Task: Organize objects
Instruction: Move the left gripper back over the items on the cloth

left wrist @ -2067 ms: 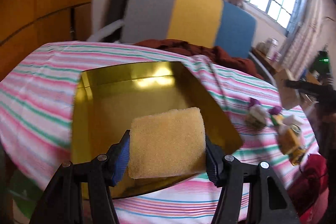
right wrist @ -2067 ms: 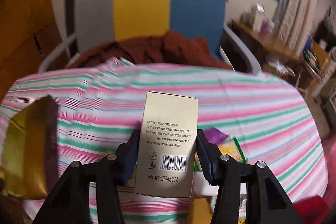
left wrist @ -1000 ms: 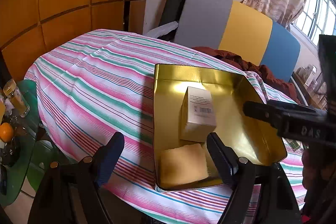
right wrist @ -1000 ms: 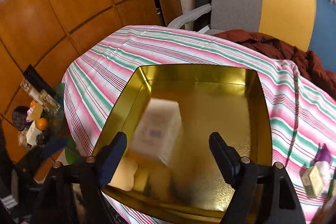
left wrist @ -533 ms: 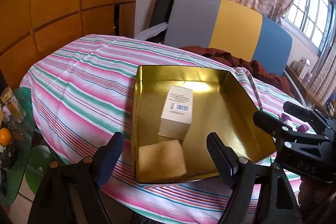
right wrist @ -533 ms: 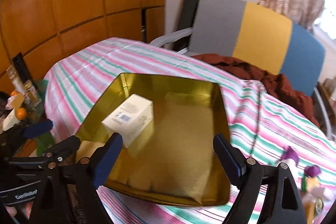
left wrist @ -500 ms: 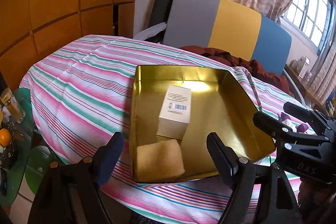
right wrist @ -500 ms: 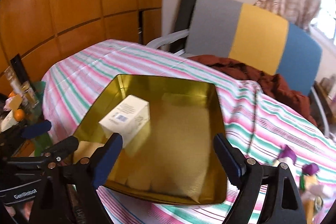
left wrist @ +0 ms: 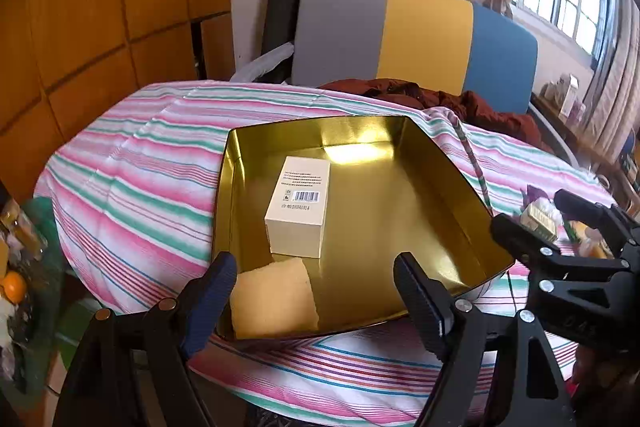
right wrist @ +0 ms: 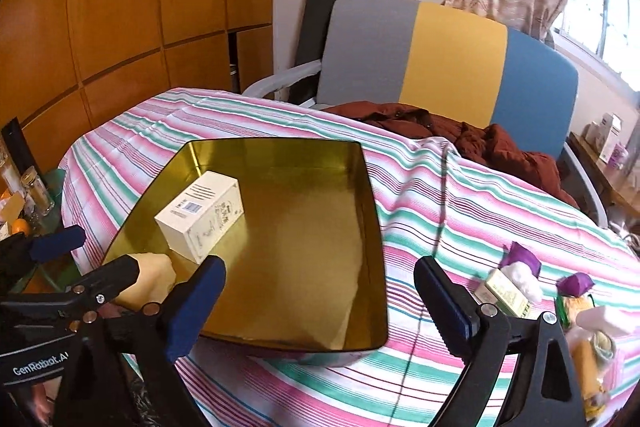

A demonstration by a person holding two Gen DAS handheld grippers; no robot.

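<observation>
We see a shallow rectangular gold metal tray (left wrist: 432,211) resting on a round table covered by a pink, green and white striped cloth (left wrist: 152,163). Inside the tray, a cream cardboard box with a printed barcode (left wrist: 299,206) lies on its side near the left wall, and a pale yellow rectangular sponge (left wrist: 274,301) lies just in front of it in the near left corner. Our left gripper (left wrist: 314,301) hovers over the tray's near edge, its blue-padded fingers spread wide and holding nothing. Our right gripper (right wrist: 320,301) hovers above the tray's right part, fingers likewise apart and empty. Small packets and purple-wrapped items (right wrist: 520,279) lie on the cloth to the right of the tray.
</observation>
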